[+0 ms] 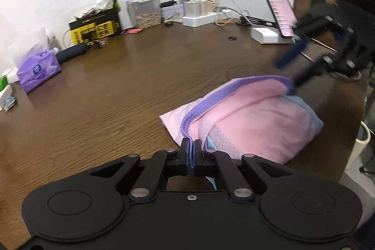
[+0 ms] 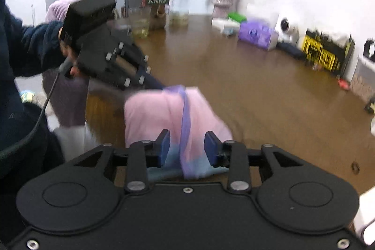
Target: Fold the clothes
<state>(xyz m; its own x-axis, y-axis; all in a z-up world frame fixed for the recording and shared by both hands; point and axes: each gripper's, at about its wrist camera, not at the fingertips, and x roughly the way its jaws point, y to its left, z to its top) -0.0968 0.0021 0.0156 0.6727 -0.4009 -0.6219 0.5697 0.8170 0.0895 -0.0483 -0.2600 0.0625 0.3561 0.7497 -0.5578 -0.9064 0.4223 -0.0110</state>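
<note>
Pinching the purple trim of the pink garment (image 1: 255,123), the left gripper (image 1: 191,157) has its jaws pressed together on the cloth. The right gripper (image 2: 187,148) has its jaws spread either side of the same trim. The garment lies bunched on the wooden surface (image 1: 117,95).

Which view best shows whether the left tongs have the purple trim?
Left wrist view: the left tongs are shut on the purple trim in sharp close-up. The right wrist view shows them blurred, side-on, at the garment's far edge.
</note>
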